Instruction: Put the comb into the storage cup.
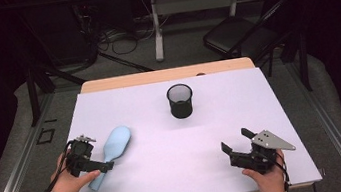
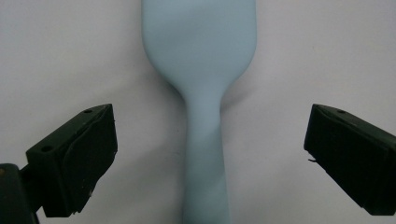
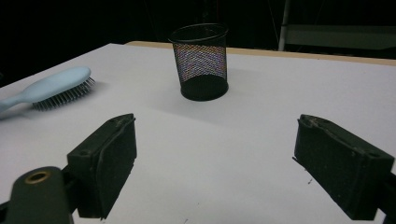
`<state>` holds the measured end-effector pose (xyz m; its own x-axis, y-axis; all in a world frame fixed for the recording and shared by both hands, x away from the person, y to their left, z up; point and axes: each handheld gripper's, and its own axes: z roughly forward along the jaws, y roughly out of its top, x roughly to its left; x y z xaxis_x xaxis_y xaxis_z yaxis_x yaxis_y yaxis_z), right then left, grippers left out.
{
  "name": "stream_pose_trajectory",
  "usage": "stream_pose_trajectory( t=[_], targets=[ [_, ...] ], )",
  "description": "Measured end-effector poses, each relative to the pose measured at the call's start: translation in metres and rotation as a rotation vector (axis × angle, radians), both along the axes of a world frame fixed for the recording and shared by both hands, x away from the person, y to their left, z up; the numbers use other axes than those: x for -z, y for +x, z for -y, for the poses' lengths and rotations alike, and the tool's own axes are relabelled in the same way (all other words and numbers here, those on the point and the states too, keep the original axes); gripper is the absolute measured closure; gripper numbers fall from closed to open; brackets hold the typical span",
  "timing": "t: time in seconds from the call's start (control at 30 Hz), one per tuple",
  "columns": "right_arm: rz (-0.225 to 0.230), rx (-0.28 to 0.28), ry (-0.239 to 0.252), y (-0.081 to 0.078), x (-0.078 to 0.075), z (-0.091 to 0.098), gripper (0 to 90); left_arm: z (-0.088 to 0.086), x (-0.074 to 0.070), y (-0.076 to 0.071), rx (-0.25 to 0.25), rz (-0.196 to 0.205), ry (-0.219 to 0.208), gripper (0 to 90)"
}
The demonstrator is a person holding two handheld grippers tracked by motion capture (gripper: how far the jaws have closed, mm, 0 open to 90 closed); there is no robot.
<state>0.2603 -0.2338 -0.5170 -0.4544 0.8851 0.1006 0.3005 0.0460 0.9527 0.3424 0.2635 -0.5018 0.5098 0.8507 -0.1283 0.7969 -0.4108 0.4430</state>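
A light blue hairbrush [image 1: 116, 145] lies bristles down on the white table sheet [image 1: 170, 177] at the left, its handle pointing toward the person. My left gripper [image 1: 102, 167] hovers over that handle. In the left gripper view the handle [image 2: 205, 154] runs up between the two wide-apart jaws, and neither pad touches it, so the left gripper [image 2: 208, 158] is open. A black mesh cup [image 1: 180, 100] stands upright at the middle back. My right gripper [image 1: 236, 140] rests at the front right, open and empty, facing the cup [image 3: 201, 60] and the brush [image 3: 51, 86].
The wooden table edge [image 1: 165, 74] shows beyond the white sheet. Behind the table on the floor stand a black folding chair [image 1: 236, 36], a white desk leg [image 1: 156, 27] and loose cables [image 1: 115, 38]. Metal rails [image 1: 12, 168] run along both sides.
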Motion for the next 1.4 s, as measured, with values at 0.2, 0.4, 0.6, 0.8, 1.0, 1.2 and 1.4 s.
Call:
stream_pose_trajectory(
  t=[0.2,0.4,0.6,0.8,1.0,1.2,1.4],
  targets=[
    [-0.002,-0.001,-0.001,0.0,0.0,0.0,12.8,0.002,0.001,0.003,-0.007,-0.017,-0.008,2.8],
    [-0.002,-0.001,-0.001,0.0,0.0,0.0,12.9,0.005,0.005,0.006,0.007,-0.023,0.014,3.6],
    [-0.003,-0.002,-0.002,0.0,0.0,0.0,12.9,0.007,0.01,0.01,0.007,-0.05,0.024,4.8],
    [-0.004,-0.002,-0.002,0.0,0.0,0.0,13.2,0.011,0.01,0.013,0.007,-0.065,0.024,6.7],
    [-0.002,-0.004,0.0,0.0,0.001,0.0,13.3,0.015,0.01,0.015,0.016,-0.093,0.028,14.9],
    [-0.004,-0.005,0.001,0.0,0.001,0.0,13.5,0.014,0.012,0.018,-0.004,-0.116,0.024,15.6],
    [-0.001,-0.009,-0.002,0.001,0.001,0.0,14.0,0.011,0.013,0.021,-0.023,-0.127,0.005,18.8]
  ],
)
